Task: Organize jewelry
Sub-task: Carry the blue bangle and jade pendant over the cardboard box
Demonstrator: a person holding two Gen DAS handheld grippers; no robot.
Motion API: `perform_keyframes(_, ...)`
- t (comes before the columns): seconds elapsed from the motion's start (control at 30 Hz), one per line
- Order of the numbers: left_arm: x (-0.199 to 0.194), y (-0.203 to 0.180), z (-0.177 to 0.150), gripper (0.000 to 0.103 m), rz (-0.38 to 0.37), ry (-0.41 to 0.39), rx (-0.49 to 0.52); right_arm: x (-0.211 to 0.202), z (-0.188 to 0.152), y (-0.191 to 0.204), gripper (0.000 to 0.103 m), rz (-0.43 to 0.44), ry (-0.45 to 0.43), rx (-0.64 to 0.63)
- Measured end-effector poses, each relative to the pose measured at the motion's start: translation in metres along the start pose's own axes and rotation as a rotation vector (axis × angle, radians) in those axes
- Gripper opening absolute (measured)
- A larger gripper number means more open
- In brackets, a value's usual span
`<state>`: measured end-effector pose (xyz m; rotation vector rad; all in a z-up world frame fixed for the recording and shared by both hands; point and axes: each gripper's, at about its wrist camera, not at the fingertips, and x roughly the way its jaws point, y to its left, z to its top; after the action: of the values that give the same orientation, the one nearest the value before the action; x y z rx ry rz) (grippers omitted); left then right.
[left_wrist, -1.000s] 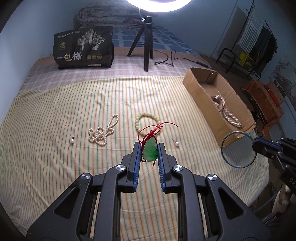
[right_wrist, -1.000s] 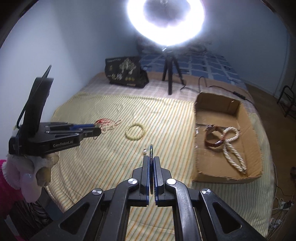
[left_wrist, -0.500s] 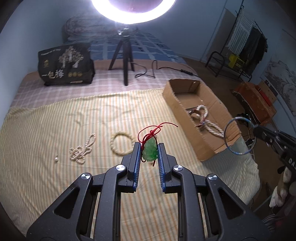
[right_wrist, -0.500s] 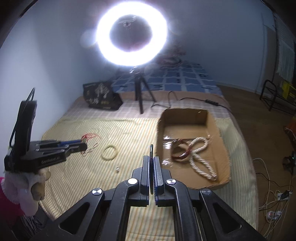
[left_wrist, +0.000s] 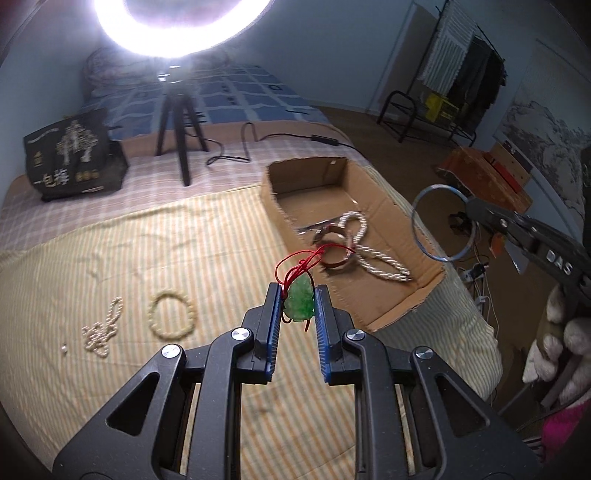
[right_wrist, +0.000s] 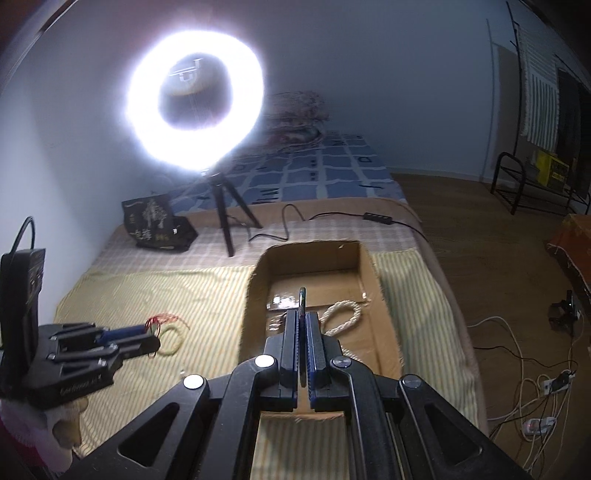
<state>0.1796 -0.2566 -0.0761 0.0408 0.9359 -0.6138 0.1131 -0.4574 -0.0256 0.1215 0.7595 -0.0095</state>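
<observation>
A light, hard, likely brittle jade pendant [left_wrist: 300, 301] is pinched flat-sided by the left gripper [left_wrist: 295, 306], while a thin bangle [left_wrist: 441, 221] is clamped edgewise by the right gripper [right_wrist: 303, 339]

the left wrist view looks forward along the left tongs [left_wrist: 295, 306], from above the striped sheet [left_wrist: 110, 266] of the bed, facing the cardboard box [left_wrist: 384, 295] and the ring light [left_wrist: 177, 33]. the right wrist view sits above the near end of the box [right_wrist: 255, 295], facing the same light [right_wrist: 195, 99]. both views share the box, the sheet and the tripod [left_wrist: 181, 125], and each shows the other tongs.
</observation>
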Motion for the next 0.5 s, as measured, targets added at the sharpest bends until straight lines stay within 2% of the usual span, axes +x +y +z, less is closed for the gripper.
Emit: perform_keyframes(0.5,0.043,-0.041,0.015,0.016,-0.063,0.030,0.043,0.051,0.014,-0.025,0.001,-0.029,0.030,0.006)
